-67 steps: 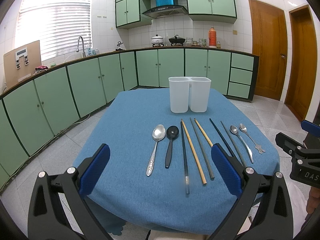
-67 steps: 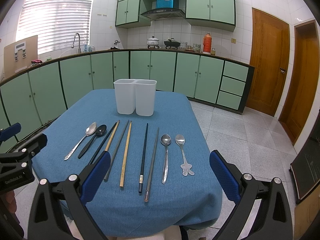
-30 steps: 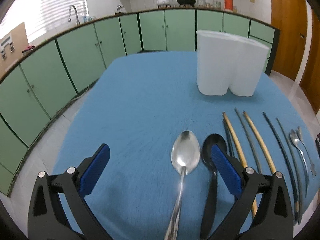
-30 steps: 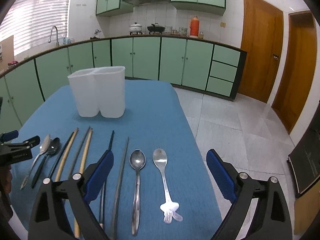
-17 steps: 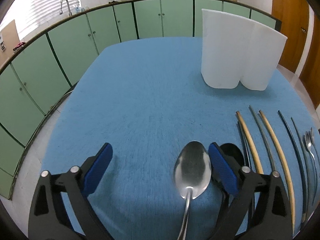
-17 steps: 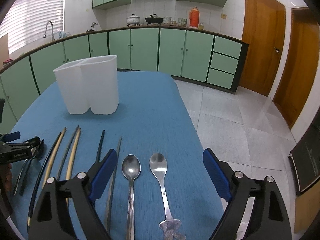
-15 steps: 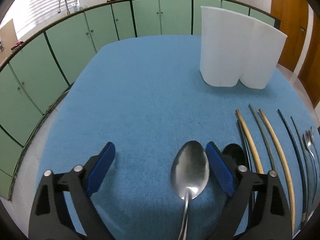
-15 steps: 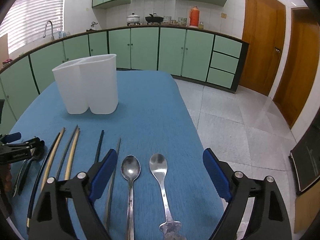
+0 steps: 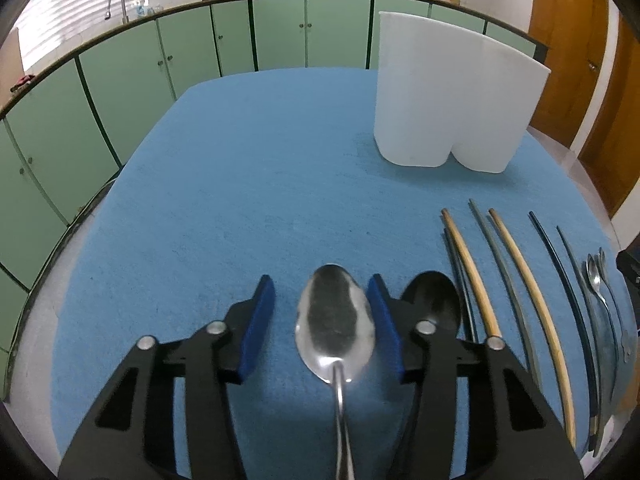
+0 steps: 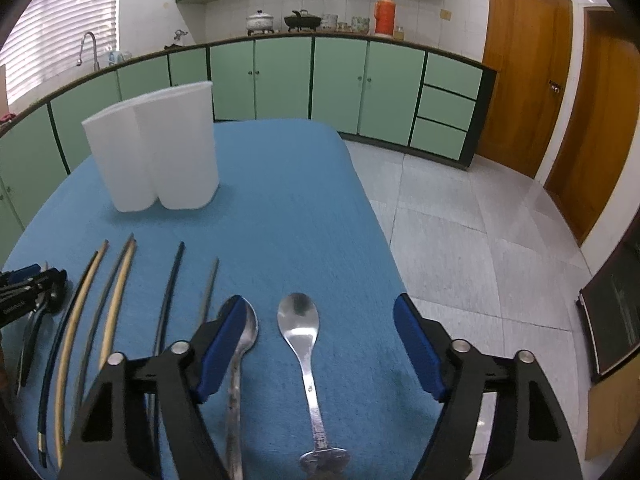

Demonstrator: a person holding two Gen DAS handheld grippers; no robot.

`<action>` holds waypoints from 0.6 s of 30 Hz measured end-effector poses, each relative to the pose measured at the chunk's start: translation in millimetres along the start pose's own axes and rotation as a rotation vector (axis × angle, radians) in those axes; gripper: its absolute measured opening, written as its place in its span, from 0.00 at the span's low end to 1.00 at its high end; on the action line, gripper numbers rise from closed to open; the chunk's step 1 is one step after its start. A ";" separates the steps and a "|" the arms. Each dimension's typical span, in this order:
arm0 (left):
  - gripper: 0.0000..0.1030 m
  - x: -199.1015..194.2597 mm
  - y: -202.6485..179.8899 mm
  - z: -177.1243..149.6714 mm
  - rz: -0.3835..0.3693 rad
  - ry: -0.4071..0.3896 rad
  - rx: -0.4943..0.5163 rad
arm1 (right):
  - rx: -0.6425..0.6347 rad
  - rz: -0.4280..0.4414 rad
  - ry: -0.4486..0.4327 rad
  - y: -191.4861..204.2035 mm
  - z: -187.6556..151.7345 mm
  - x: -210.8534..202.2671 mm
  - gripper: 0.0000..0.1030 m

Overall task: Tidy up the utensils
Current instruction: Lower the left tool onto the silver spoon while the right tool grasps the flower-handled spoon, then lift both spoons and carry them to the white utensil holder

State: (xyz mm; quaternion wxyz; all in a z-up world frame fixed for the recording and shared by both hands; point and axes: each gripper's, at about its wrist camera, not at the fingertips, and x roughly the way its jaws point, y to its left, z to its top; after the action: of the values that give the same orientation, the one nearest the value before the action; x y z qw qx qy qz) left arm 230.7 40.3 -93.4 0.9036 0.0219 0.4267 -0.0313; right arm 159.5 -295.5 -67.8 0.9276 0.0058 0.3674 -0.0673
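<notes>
Closing around the large shiny steel spoon (image 9: 335,322) at lower centre, the left gripper (image 9: 322,322) is not yet pinching it; the right gripper (image 10: 320,344), likewise narrowing, is straddling the smaller steel spoon (image 10: 300,322) on the blue tablecloth (image 10: 276,208).

Both cams are fisheyes riding on the tongs, tilted down at the blue-clothed desk (image 9: 240,184) from close up. The left wrist view sits low over the near left part, looking toward the green cabinets (image 9: 192,48) and the sink side. The right wrist view hangs over the near right part, so it also catches the tiled floor (image 10: 460,248) and wooden doors (image 10: 524,80). Both share the white holder (image 9: 452,96) (image 10: 156,152), the chopstick row (image 9: 516,280) (image 10: 116,300) and the back counter. The right view even spots the left tongs (image 10: 28,292) at its left edge.
</notes>
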 end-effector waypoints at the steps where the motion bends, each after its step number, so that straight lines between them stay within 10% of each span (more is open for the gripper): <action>1: 0.41 -0.6 -1.5 -0.5 0.001 -0.002 0.003 | -0.001 0.000 0.008 -0.9 -0.4 1.5 0.68; 18: 0.33 0.8 -4.7 4.6 -0.007 -0.011 0.020 | -0.015 0.040 0.100 0.8 6.5 37.1 0.51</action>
State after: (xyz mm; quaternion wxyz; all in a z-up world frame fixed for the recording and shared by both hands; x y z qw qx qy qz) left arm 234.4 35.3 -91.2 0.9055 0.0293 0.4215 -0.0390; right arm 190.8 -299.5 -88.4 0.9094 0.0095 0.4134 -0.0456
